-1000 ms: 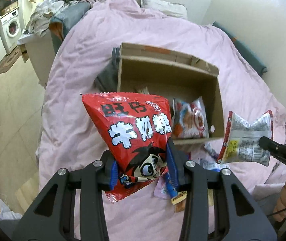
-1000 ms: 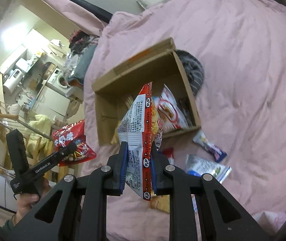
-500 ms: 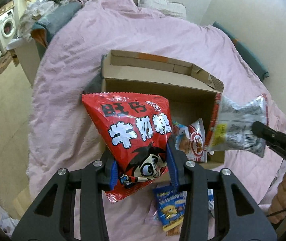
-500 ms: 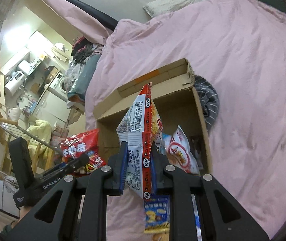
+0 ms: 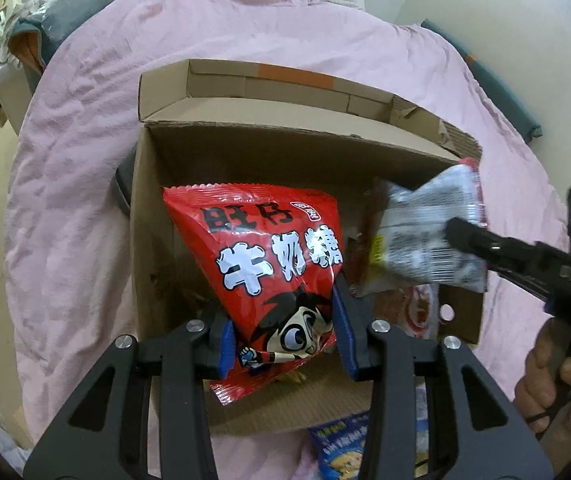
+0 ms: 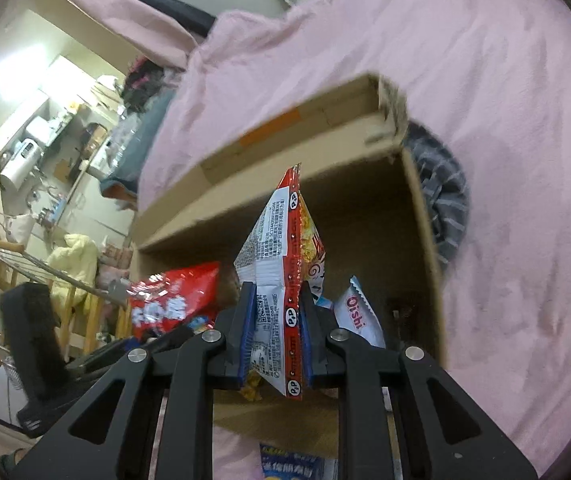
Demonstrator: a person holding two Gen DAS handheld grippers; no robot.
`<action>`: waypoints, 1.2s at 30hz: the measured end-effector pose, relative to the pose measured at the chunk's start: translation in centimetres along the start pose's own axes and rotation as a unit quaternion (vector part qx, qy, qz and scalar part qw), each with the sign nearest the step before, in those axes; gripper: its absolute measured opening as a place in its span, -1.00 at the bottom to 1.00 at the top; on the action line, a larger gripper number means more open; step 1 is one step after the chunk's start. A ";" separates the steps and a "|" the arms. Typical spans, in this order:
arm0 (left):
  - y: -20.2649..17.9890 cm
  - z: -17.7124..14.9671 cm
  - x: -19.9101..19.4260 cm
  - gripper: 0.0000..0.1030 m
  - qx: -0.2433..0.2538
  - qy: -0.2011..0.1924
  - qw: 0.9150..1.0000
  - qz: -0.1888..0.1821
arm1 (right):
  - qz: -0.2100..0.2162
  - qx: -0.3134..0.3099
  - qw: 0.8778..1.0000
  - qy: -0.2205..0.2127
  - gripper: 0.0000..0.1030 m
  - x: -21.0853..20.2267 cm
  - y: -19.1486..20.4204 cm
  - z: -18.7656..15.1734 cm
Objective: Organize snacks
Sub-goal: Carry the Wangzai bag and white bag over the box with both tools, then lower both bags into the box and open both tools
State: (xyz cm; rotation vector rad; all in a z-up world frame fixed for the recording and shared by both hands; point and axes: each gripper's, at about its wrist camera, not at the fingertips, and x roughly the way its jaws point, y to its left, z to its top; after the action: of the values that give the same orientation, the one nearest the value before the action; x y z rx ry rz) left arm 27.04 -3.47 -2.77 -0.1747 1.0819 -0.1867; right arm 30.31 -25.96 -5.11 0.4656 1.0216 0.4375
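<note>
Here, a red candy bag [image 5: 273, 264] is clamped in the left tool [image 5: 283, 334] and a noodle packet [image 6: 281, 280] in the right tool [image 6: 275, 336] above the cardboard box [image 5: 285, 148].

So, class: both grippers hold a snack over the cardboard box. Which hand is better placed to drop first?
Probably left: the left gripper holds its red bag over the cardboard box's open middle; the right gripper's packet hangs nearer the wall.

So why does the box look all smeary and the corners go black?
Right wrist view: the cardboard box rim is smeared by motion blur, and the room at left glares bright. Left wrist view: the silver snack bag is blurred. Both views: the fisheye lens bends edges and blacks out corners.
</note>
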 end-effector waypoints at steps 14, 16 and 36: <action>-0.2 0.5 1.5 -0.27 0.007 0.006 1.000 -0.001 | 0.000 -0.020 0.999 0.026 -0.60 2.6 -0.3 -0.6; -0.2 0.5 1.7 -0.27 0.010 0.006 1.000 0.005 | -0.011 -0.030 0.999 0.030 -0.59 2.8 -0.1 -0.8; -0.7 0.3 -0.2 0.53 0.029 -0.030 0.998 0.038 | -0.034 -0.058 0.997 -0.024 0.38 -0.8 1.1 0.7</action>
State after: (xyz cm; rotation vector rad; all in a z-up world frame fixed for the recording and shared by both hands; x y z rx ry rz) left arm 27.16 -4.09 -2.36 -0.0863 1.0197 -0.1443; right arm 30.39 -25.59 -3.58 0.3353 0.9567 0.4193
